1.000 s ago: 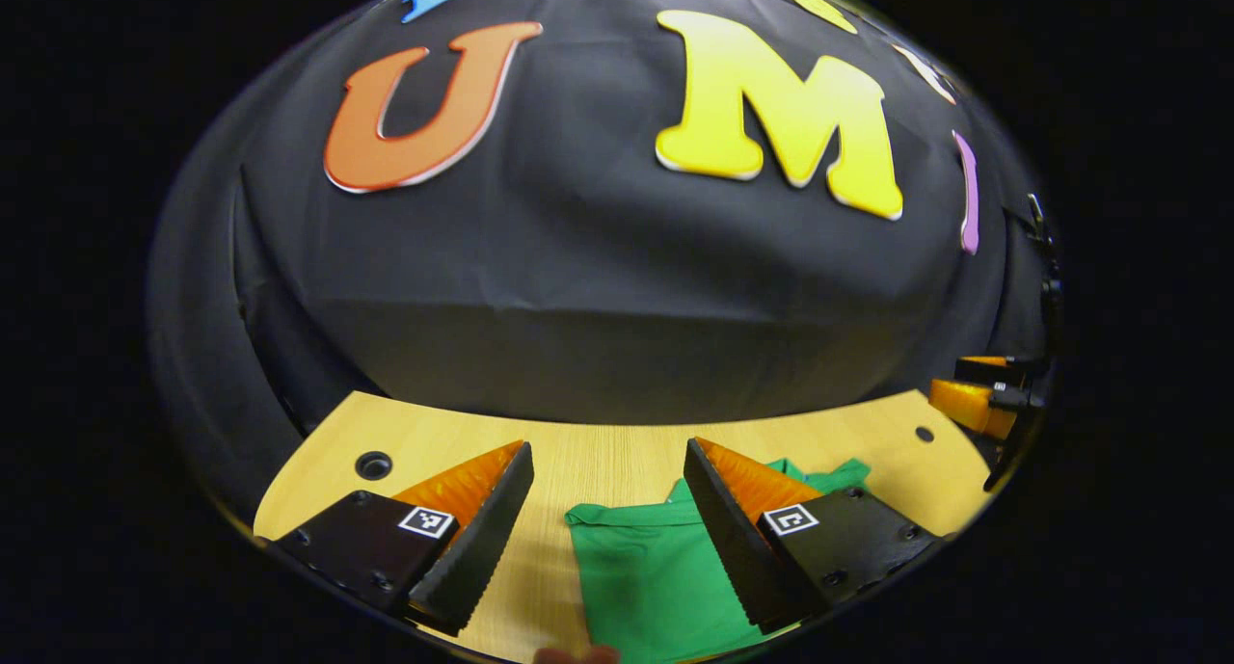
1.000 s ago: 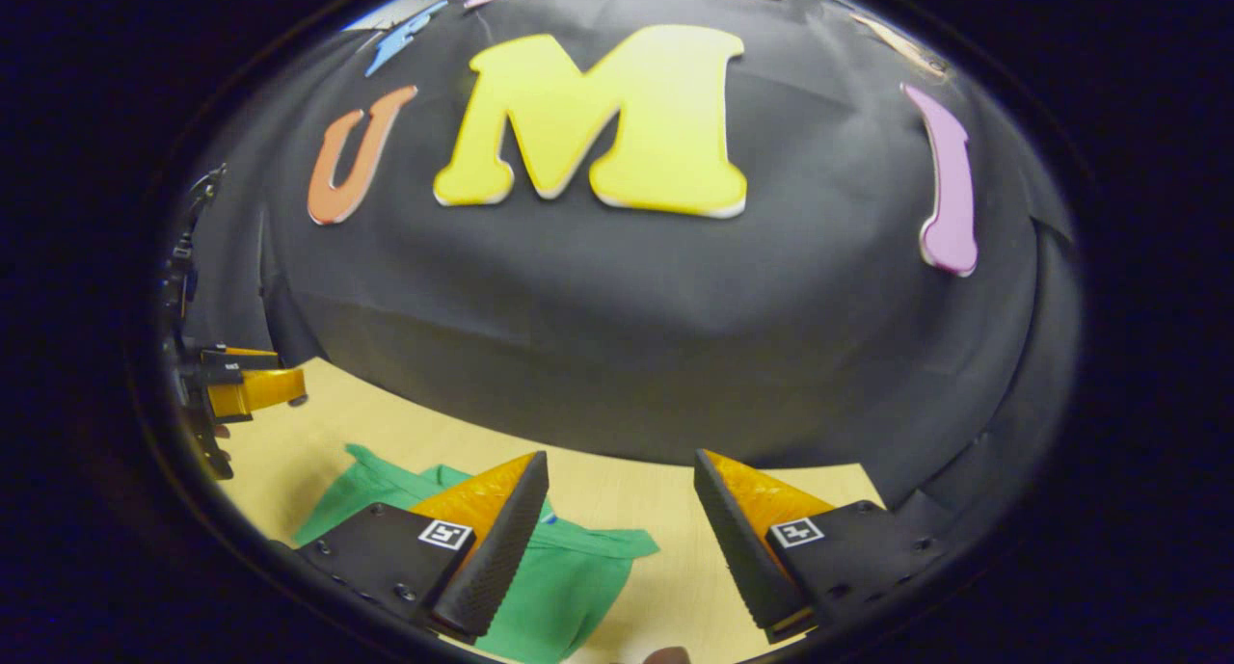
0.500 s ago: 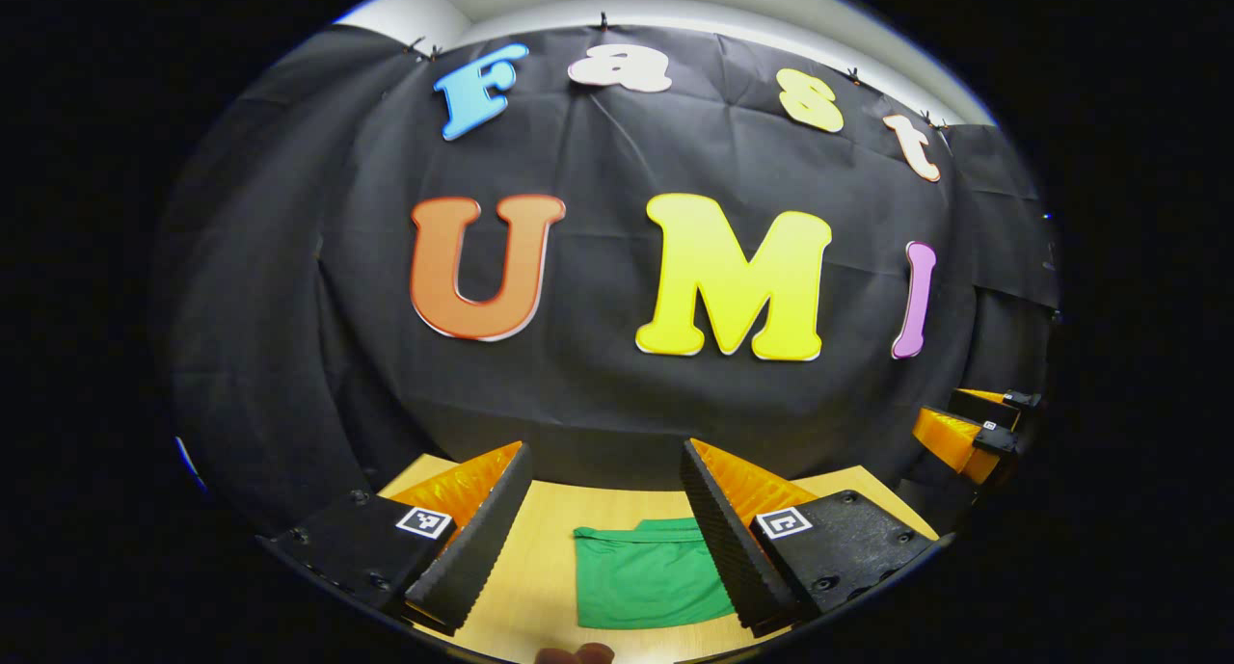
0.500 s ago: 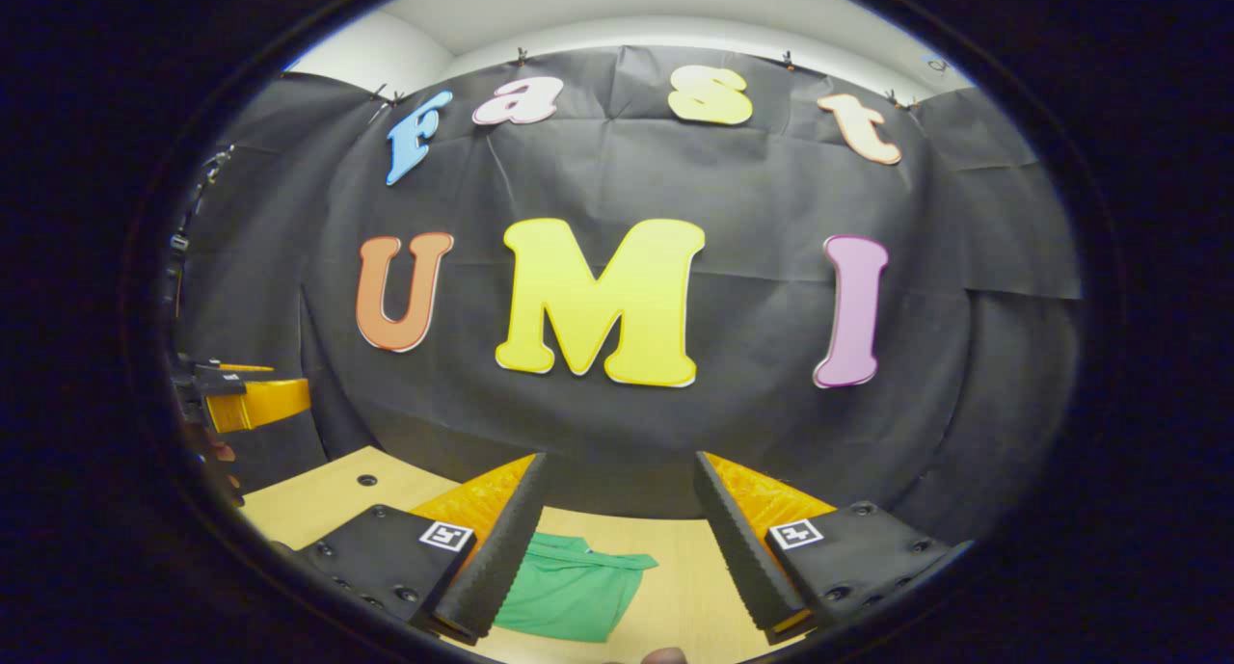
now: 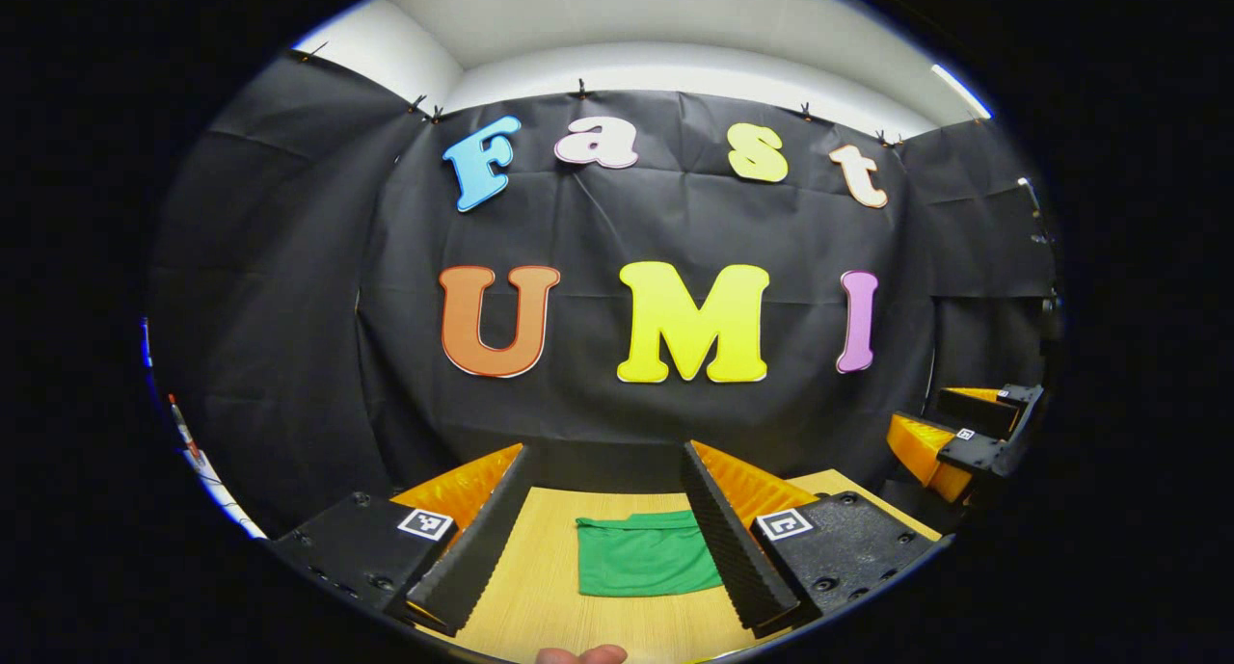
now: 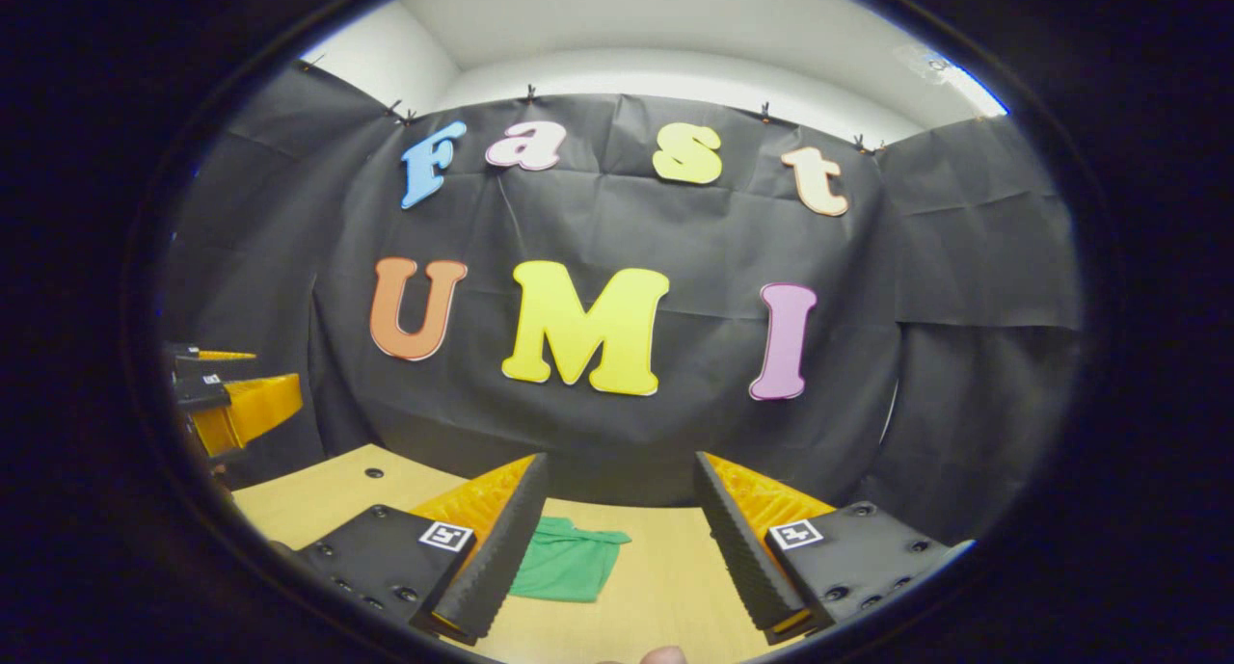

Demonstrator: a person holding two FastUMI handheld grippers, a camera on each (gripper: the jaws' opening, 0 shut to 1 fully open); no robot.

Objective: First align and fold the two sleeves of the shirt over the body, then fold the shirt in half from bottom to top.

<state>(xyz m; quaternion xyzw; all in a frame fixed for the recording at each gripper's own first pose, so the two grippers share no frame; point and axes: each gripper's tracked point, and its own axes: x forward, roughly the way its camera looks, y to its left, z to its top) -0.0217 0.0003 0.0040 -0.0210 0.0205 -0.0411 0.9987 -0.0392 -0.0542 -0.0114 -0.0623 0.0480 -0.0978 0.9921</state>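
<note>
The green shirt (image 5: 646,555) lies folded into a compact flat rectangle on the wooden table (image 5: 540,597), toward its far side near the black cloth wall (image 5: 289,356). I hold my left gripper (image 5: 605,505) above the table with its fingers spread apart and empty, the shirt seen between them. My right gripper (image 6: 622,519) hovers likewise, fingers apart and clamping nothing, the shirt (image 6: 564,566) just beside its left finger (image 6: 492,558).

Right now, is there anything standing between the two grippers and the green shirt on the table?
Nothing visible does. The green shirt lies folded on the bare table, ahead of the open left gripper and the open right gripper. Neither touches it.
</note>
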